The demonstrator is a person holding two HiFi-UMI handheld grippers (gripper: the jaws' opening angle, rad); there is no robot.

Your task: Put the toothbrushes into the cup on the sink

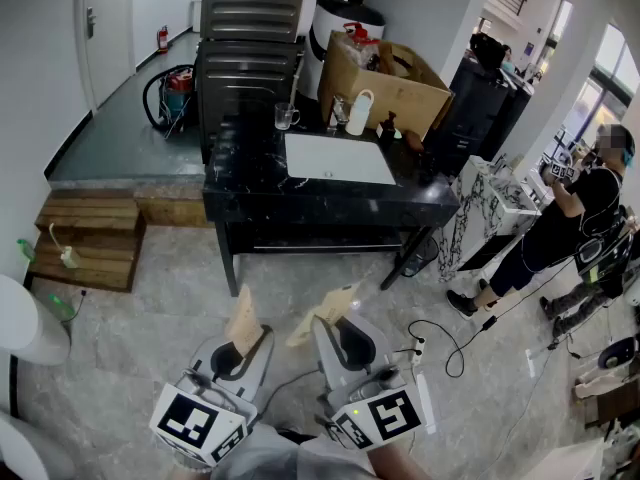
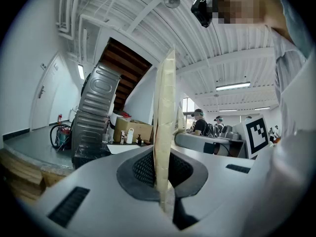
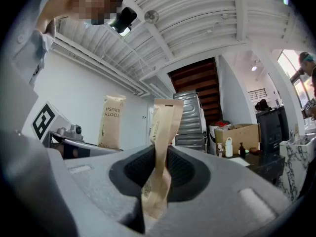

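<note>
Low in the head view, my left gripper [image 1: 240,356] is shut on a paper-wrapped toothbrush [image 1: 244,320]. My right gripper [image 1: 342,340] is shut on a second wrapped toothbrush [image 1: 326,314]. In the left gripper view the packet [image 2: 164,122] stands edge-on between the jaws of the left gripper [image 2: 163,181]. In the right gripper view a creased brown packet [image 3: 161,147] sticks up from the right gripper [image 3: 157,179], and the other packet [image 3: 112,120] shows at its left. Far ahead stands the black counter [image 1: 250,183] with a white sink [image 1: 335,158] and a clear glass cup [image 1: 285,116].
A cardboard box [image 1: 390,83], a white bottle [image 1: 360,111] and small bottles stand behind the sink. A metal cabinet [image 1: 250,28] rises at the back. A wooden step [image 1: 90,238] lies left, cables [image 1: 450,340] trail on the floor, and a person [image 1: 570,218] stands right.
</note>
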